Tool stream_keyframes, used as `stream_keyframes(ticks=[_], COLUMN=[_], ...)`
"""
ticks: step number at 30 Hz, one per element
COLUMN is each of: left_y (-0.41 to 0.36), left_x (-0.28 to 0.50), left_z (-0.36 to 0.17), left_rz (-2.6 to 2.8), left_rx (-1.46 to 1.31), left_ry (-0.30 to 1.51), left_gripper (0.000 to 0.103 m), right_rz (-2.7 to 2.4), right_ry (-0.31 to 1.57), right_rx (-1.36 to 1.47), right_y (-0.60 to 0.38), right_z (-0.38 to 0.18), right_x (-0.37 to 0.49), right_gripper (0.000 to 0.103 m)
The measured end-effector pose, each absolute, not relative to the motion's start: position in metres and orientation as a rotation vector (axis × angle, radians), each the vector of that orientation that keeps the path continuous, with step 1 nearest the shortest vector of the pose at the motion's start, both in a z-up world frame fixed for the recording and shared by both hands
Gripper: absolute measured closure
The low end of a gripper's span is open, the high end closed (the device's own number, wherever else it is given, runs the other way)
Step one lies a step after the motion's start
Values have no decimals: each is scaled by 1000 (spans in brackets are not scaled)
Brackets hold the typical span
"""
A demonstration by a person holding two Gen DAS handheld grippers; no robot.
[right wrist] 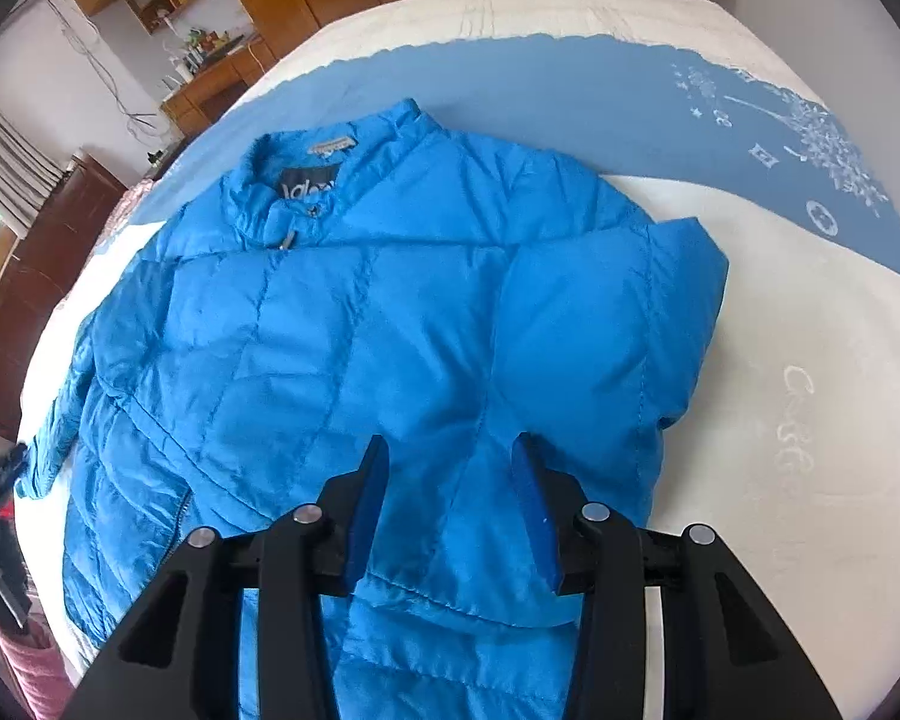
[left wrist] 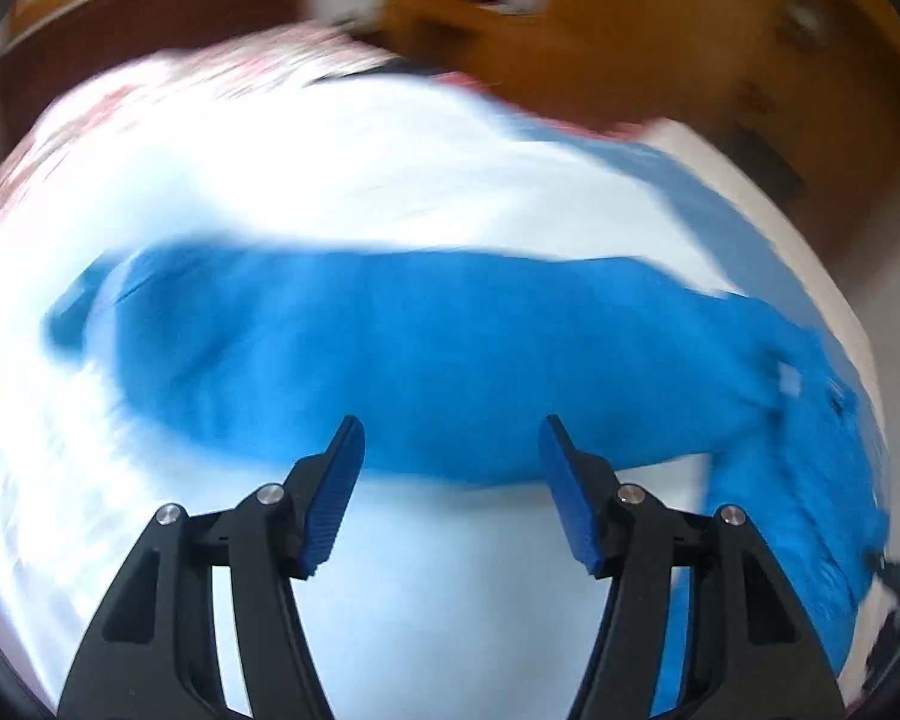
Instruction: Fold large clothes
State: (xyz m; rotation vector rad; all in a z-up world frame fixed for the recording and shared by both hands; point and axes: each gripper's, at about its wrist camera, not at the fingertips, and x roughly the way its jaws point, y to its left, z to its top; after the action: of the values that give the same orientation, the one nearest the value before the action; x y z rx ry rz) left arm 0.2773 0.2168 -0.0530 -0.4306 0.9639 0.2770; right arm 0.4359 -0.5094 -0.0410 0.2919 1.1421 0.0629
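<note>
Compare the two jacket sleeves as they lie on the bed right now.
One sleeve is folded in across the blue jacket, its cuff between the right gripper jaws; the other sleeve lies stretched outward toward the bed edge. The folded one looks puffed and bulky, the outstretched one thin and crumpled. Both share the same blue quilted fabric.

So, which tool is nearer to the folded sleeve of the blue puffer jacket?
Right. The right tool has the folded sleeve between its fingers. The left tool hovers open above the jacket, holding nothing.
</note>
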Motion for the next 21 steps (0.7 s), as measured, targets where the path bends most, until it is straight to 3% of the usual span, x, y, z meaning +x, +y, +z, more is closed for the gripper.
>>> stream_keyframes(ticks=[7, 17, 21], left_y=[310, 343, 346], left_x=[217, 251, 260], left_z=[-86, -95, -93], left_rz=[425, 402, 452], left_rx=[-719, -892, -862], left_ry=[924, 801, 801], left_gripper=[44, 43, 75], right_rz=[60, 61, 63], right_ry=[1154, 1152, 1154], right_rx=[280, 284, 282], right_y=[-506, -504, -504], right_z=[-40, -45, -46], right_x=[436, 437, 438], right_gripper=[60, 60, 60])
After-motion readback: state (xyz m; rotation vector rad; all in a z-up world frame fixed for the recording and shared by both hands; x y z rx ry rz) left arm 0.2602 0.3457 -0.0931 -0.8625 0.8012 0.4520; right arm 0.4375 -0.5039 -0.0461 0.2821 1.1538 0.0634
